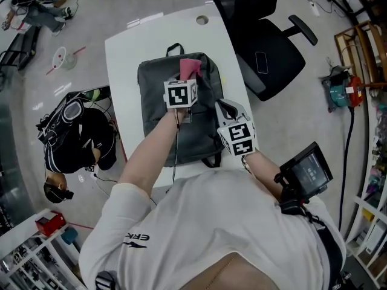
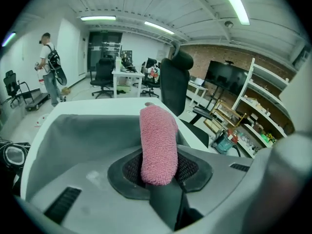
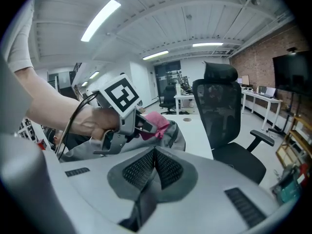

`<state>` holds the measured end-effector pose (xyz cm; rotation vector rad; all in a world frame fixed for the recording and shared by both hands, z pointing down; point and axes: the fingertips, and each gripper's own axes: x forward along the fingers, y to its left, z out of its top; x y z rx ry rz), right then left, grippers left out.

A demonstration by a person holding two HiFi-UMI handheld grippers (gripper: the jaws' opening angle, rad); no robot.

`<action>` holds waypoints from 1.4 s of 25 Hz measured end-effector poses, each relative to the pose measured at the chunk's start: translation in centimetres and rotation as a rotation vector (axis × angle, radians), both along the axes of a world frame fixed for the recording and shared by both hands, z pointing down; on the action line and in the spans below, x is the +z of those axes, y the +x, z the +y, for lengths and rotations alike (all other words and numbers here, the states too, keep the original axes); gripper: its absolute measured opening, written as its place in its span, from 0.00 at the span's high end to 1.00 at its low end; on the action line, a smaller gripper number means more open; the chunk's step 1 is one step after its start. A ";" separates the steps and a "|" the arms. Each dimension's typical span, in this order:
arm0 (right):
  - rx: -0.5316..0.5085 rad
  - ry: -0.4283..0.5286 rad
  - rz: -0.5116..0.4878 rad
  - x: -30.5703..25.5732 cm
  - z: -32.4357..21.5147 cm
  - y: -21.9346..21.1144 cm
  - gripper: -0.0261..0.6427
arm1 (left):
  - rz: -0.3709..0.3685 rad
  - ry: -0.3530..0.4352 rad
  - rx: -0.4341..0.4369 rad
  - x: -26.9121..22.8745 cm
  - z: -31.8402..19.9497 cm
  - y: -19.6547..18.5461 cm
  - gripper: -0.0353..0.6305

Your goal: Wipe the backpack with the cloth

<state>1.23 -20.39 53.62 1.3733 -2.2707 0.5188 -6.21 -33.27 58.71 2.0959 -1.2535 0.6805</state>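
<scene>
Across the white tabletop (image 1: 121, 71) lies the grey backpack (image 1: 157, 110), a black office chair (image 1: 266, 47) just beyond. My outstretched left gripper (image 1: 187, 78) clamps the pink cloth (image 1: 191, 67) over its top end; my right gripper (image 1: 227, 110), jaws together and empty, hovers at its right edge.

white bench (image 1: 124, 71), round cable hole (image 1: 202, 20) near far edge. black office chair (image 1: 266, 41) just beside bench, right side. black bag (image 1: 78, 135) on floor (image 1: 103, 11), left.
</scene>
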 end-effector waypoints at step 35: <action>-0.046 0.023 -0.015 -0.5 0.4 -2.2 0.95 | -0.213 -0.032 -0.259 1.3 0.6 -15.7 0.79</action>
